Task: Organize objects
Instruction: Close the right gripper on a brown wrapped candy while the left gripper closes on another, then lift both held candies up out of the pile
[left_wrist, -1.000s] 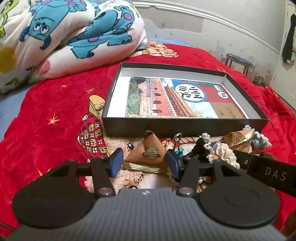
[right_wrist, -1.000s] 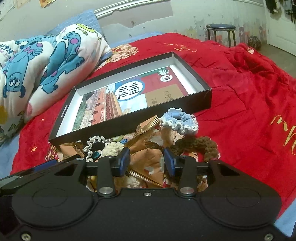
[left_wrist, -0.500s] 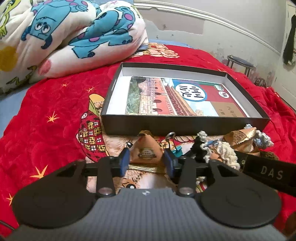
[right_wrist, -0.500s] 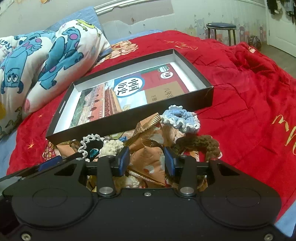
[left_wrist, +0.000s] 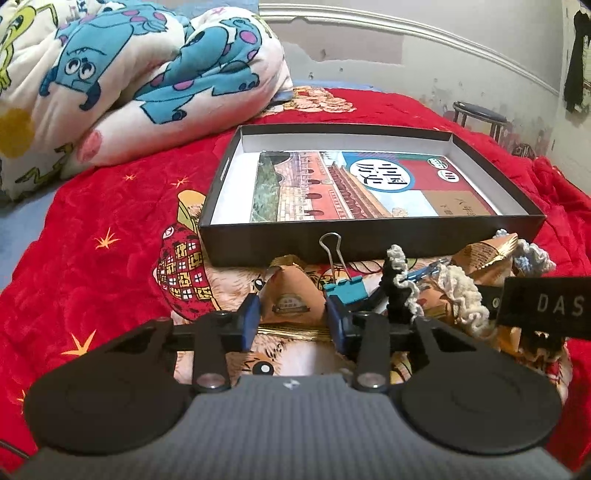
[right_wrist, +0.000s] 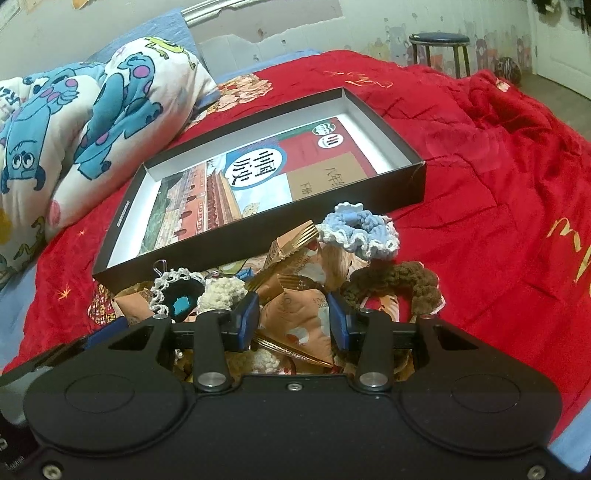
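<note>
A pile of small items lies on the red bedspread in front of a black box (left_wrist: 369, 245) that holds a picture book (left_wrist: 354, 188). My left gripper (left_wrist: 293, 317) is closing, and its blue pads meet the sides of a tan pyramid snack packet (left_wrist: 290, 295). A teal binder clip (left_wrist: 345, 288) stands just right of it, beside a white-and-black crocheted scrunchie (left_wrist: 399, 280). My right gripper (right_wrist: 293, 321) is shut on another tan snack packet (right_wrist: 299, 314). Beyond it lie a blue scrunchie (right_wrist: 360, 232) and a brown scrunchie (right_wrist: 399, 280).
A rolled monster-print quilt (left_wrist: 129, 81) fills the bed's far left. A round stool (right_wrist: 439, 40) stands by the wall past the bed. More tan packets and a cream scrunchie (left_wrist: 461, 291) crowd the pile. The red bedspread (right_wrist: 498, 184) stretches to the right.
The left jaws have narrowed from wide apart until the pads reach the tan packet. The right gripper has kept its hold and its place.
</note>
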